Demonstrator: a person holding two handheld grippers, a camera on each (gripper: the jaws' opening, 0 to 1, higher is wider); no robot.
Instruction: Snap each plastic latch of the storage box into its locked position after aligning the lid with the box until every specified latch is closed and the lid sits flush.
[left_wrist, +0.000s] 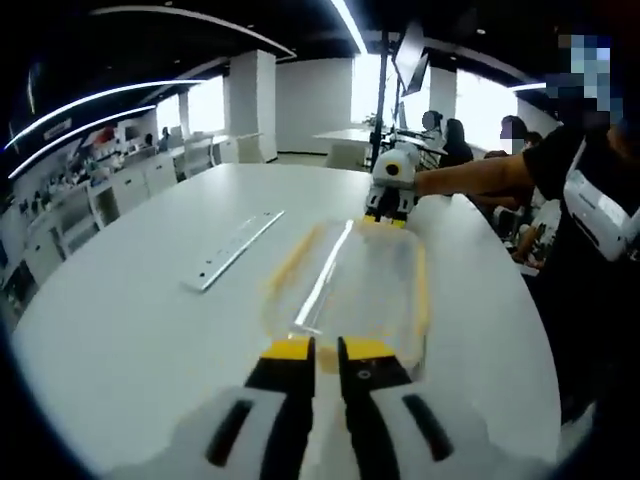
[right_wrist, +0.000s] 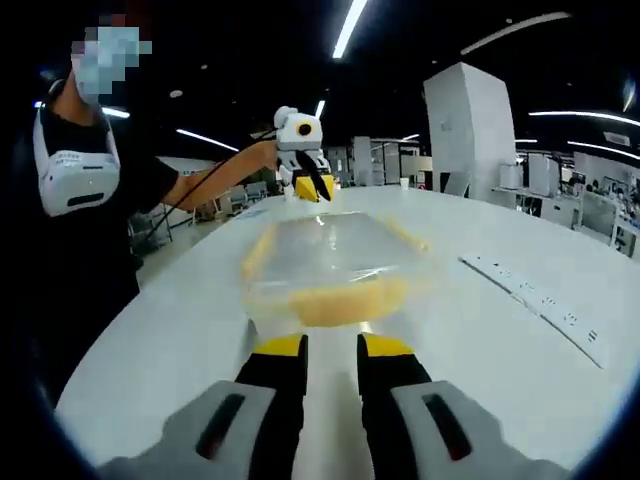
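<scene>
Bright ceiling strip lights (left_wrist: 350, 25), blown-out windows (left_wrist: 485, 105), glare on clear lid (left_wrist: 325, 275), fisheye-bent edges

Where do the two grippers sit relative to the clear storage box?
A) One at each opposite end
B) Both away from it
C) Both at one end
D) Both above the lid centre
A: the left gripper meets the storage box's near end, the right gripper its far end.
</scene>
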